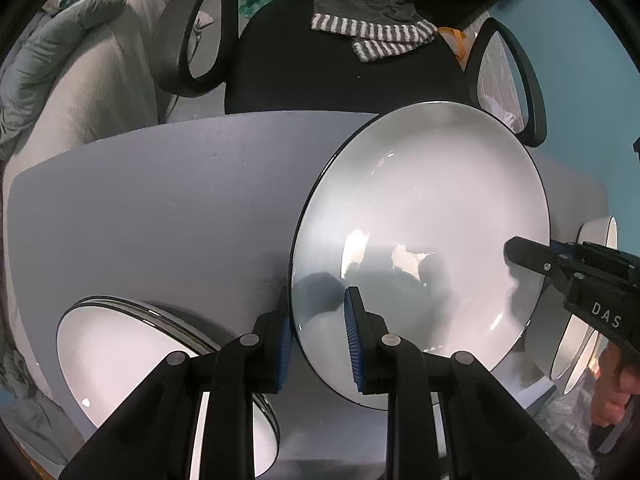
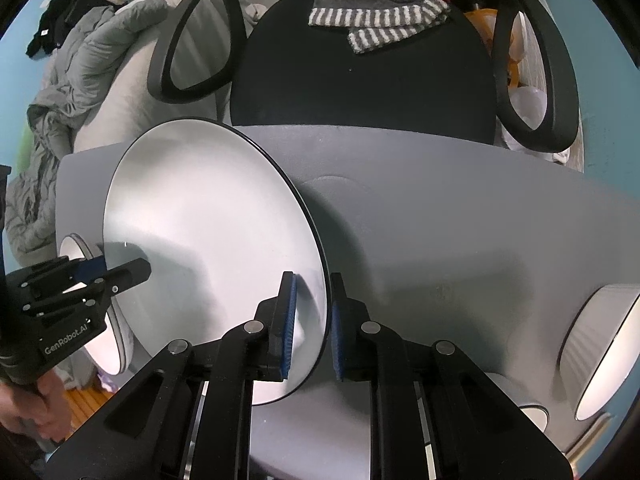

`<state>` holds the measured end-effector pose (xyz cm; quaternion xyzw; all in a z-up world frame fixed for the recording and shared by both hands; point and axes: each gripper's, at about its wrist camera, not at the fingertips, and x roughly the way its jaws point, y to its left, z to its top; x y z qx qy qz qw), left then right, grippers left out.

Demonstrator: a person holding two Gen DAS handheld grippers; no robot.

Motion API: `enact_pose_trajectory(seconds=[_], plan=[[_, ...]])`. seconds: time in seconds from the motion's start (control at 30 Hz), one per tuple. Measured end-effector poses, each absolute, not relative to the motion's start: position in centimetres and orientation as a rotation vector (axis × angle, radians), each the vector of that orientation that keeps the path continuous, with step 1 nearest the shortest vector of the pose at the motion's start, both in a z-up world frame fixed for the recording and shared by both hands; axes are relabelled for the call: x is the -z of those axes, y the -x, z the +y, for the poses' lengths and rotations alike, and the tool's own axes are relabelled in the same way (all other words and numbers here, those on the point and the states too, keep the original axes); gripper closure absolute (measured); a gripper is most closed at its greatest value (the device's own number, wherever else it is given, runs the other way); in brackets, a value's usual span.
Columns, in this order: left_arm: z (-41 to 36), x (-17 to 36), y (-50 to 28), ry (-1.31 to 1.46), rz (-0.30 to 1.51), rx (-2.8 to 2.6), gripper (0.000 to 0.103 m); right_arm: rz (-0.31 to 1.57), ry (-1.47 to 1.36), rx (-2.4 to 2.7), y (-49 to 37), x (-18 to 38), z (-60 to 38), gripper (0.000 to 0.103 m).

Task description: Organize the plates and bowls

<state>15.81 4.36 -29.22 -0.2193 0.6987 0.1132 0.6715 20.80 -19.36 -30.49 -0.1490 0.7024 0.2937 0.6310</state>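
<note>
A large white plate with a black rim (image 1: 420, 220) is held tilted above the grey table (image 1: 160, 200). My left gripper (image 1: 318, 344) straddles its left edge, blue pads on both sides of the rim. My right gripper (image 2: 312, 328) straddles the opposite edge of the same plate (image 2: 208, 220). Each gripper shows in the other's view: the right one (image 1: 560, 264), the left one (image 2: 100, 276). A stack of white plates (image 1: 120, 360) lies below my left gripper.
White bowls with black rims stand at the table's right side (image 2: 600, 352) and also show in the left wrist view (image 1: 580, 340). A black office chair (image 2: 360, 60) with striped cloth stands behind the table. Grey bedding (image 2: 100, 60) lies at the back left.
</note>
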Motion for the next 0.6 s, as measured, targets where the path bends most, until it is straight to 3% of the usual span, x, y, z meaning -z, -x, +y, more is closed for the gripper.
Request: enact_pose_trajectory(seconds=[0.6], plan=[[4.9, 25.8, -13.4, 0.499, 1.538, -0.290, 0.079, 1.610, 0.335, -0.706, -19.1, 27.7, -18.9, 0.090]])
